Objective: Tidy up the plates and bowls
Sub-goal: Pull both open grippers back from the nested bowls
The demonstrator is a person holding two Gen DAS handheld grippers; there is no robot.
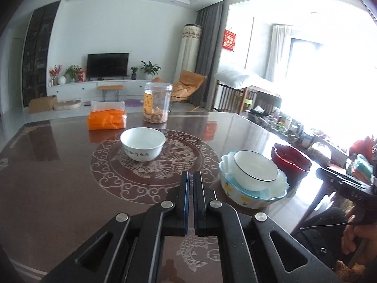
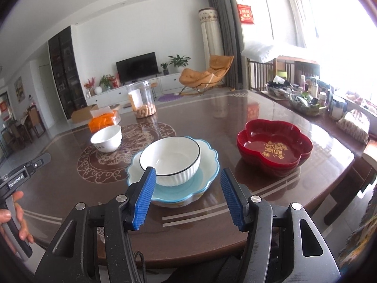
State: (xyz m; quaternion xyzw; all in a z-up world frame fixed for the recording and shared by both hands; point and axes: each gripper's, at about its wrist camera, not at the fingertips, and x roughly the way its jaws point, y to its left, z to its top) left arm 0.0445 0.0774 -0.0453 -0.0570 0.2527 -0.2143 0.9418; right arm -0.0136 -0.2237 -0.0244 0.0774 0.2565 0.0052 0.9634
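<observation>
A ribbed white bowl (image 2: 170, 162) already sits nested in the blue-rimmed scalloped dish (image 2: 207, 165); left of it, the plain white bowl (image 2: 107, 139) and, right, the red flower-shaped dish (image 2: 274, 147) wait loose on the surface (image 2: 59, 179). Right tool (image 2: 187, 197) gapes empty, left tool (image 1: 191, 184) closed on nothing.

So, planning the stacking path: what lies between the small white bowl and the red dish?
The black-rimmed bowl nested in scalloped dishes, per right wrist view.
</observation>
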